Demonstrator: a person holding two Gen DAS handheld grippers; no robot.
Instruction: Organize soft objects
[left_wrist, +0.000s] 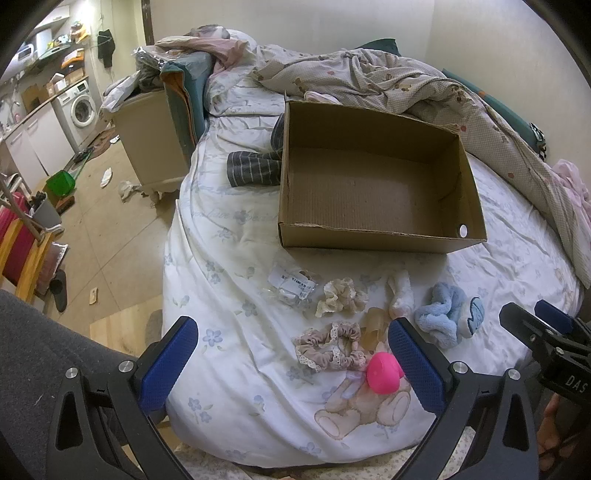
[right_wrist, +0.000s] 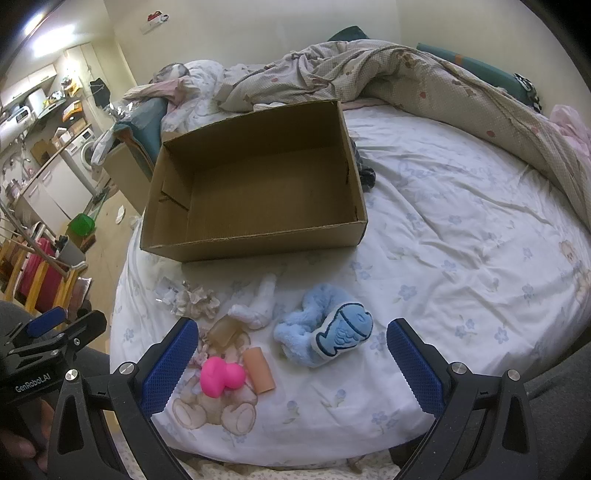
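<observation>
An empty open cardboard box (left_wrist: 373, 236) (right_wrist: 255, 243) sits on the bed. In front of it lie soft items: a blue plush fish headband (right_wrist: 325, 332) (left_wrist: 447, 317), a white fluffy piece (right_wrist: 258, 302) (left_wrist: 400, 295), a cream scrunchie (left_wrist: 340, 297) (right_wrist: 195, 301), a beige lace scrunchie (left_wrist: 328, 345), a pink rubber toy (right_wrist: 221, 376) (left_wrist: 384, 373), a peach cylinder (right_wrist: 258, 369) and a clear packet (left_wrist: 291, 288). My left gripper (left_wrist: 291, 365) is open above the near bed edge, empty. My right gripper (right_wrist: 291, 365) is open, empty, near the blue headband.
A crumpled quilt (left_wrist: 424, 85) lies behind the box, and striped grey socks (left_wrist: 255, 168) lie at its left side. A bedside cabinet (left_wrist: 147, 136) stands left of the bed. The floor on the left holds clutter, a green tub (left_wrist: 61, 182) and a washing machine (left_wrist: 79, 107).
</observation>
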